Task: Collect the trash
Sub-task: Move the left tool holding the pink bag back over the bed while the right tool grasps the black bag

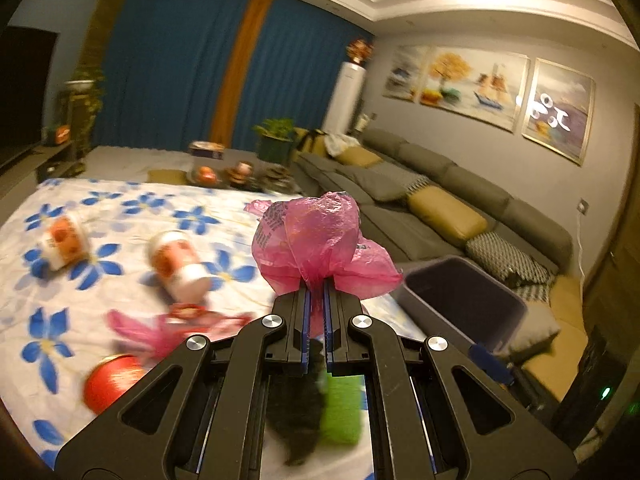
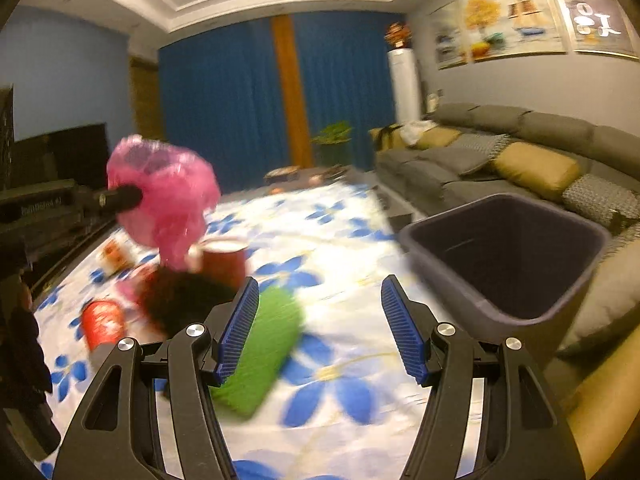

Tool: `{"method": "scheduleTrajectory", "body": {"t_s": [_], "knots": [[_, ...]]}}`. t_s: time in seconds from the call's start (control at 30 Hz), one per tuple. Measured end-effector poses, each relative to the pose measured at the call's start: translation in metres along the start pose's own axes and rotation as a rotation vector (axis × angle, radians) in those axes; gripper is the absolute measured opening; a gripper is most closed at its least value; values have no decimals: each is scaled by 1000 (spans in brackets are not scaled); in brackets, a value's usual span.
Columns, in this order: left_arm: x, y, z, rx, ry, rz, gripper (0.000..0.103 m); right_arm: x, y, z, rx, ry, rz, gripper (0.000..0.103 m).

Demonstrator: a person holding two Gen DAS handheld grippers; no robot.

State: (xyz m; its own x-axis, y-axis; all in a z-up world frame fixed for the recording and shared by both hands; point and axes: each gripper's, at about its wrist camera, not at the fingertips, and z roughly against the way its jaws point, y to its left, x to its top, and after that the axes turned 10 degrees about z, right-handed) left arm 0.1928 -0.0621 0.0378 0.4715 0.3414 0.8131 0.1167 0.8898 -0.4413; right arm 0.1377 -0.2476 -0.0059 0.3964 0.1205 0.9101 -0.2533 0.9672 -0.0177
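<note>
Crumpled pink plastic bag (image 1: pixel 316 240) is pinched in the left gripper (image 1: pixel 317 292), raised above the floral-clothed surface (image 1: pixel 120 216).

Left to right: paper cups (image 1: pixel 178 266) and a red cup (image 2: pixel 102 322) are scattered on the cloth; the right gripper (image 2: pixel 316 304) is spread, nothing held; a dark trash bin (image 2: pixel 508 252) is seen beside the sofa (image 2: pixel 520 144).
</note>
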Motion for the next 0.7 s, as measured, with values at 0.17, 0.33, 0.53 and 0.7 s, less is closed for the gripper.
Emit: {"method": "scheduleTrajectory", "body": {"t_s": [0.17,0.33,0.53,0.7], "knots": [[9,24,21,48,-42,40,5,3,38,-21,113,43,39,63],[14,40,32,59,-51,64,5,9,59,-50,170,105,50,63],[13,53,37,53,-54,84,5,6,73,-79,173,189,81,48],[12,59,38,52,-52,97,5,-2,80,-89,171,231,125,10]]}}
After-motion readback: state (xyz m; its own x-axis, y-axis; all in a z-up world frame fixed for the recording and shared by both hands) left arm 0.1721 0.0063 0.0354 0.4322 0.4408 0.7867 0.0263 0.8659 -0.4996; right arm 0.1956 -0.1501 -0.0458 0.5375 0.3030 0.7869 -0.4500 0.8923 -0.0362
